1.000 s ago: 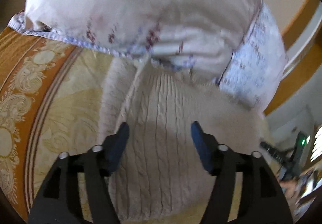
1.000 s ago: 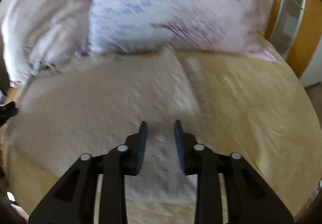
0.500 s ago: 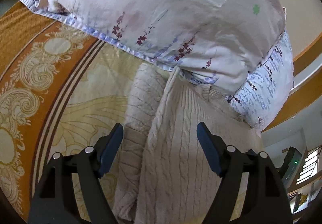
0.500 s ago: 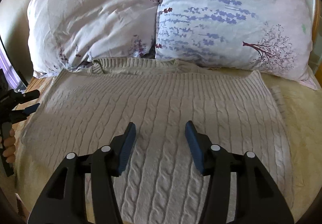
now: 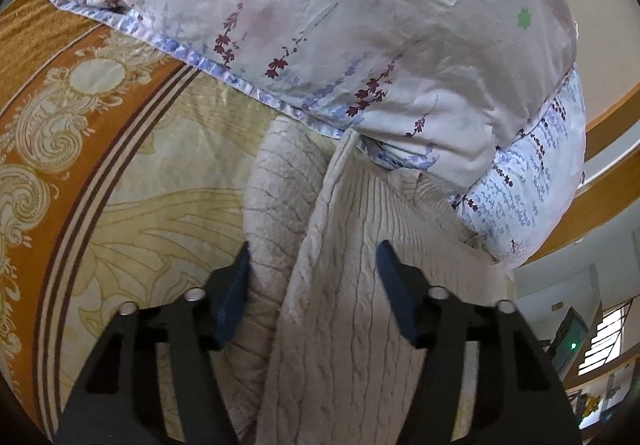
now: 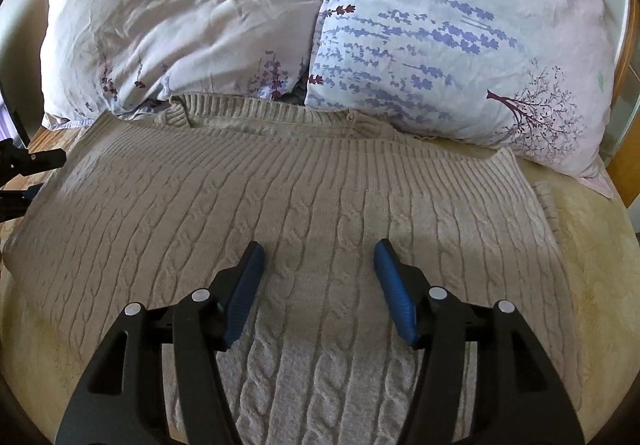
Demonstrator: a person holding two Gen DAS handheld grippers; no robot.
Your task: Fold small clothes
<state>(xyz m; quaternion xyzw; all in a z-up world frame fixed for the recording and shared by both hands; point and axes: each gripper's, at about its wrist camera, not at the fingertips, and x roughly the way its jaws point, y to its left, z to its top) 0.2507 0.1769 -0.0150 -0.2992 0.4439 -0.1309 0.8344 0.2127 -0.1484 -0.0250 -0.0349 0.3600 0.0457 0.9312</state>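
A beige cable-knit sweater (image 6: pixel 304 205) lies spread flat on the bed, its ribbed neckline (image 6: pixel 276 113) tucked up against the two pillows at the head. Vertical cable ribs run down the body. From the left wrist view the sweater's side edge (image 5: pixel 320 229) stands up as a raised fold, with a sleeve (image 5: pixel 276 197) lying beside it on the bedspread.

The right gripper (image 6: pixel 318 257) hovers above the middle of the sweater, its jaws apart and having just been opening, with only knit below them and nothing pinched. The left gripper (image 5: pixel 314 261) sits over the sweater's edge; its jaws have just been closing yet stand apart, the fold of knit between them, and the blue pads (image 5: pixel 394 285) do not press on it.

The bedspread (image 5: pixel 140 173) is pale yellow with an orange border (image 5: pixel 36 57) of cream scrollwork and brown stripes. One pillow (image 6: pixel 180 13) is pinkish-white with sparse floral sprigs, the other (image 6: pixel 460 37) pale blue with lavender sprays and a small tree. A wooden headboard (image 5: pixel 608 173) curves behind them.
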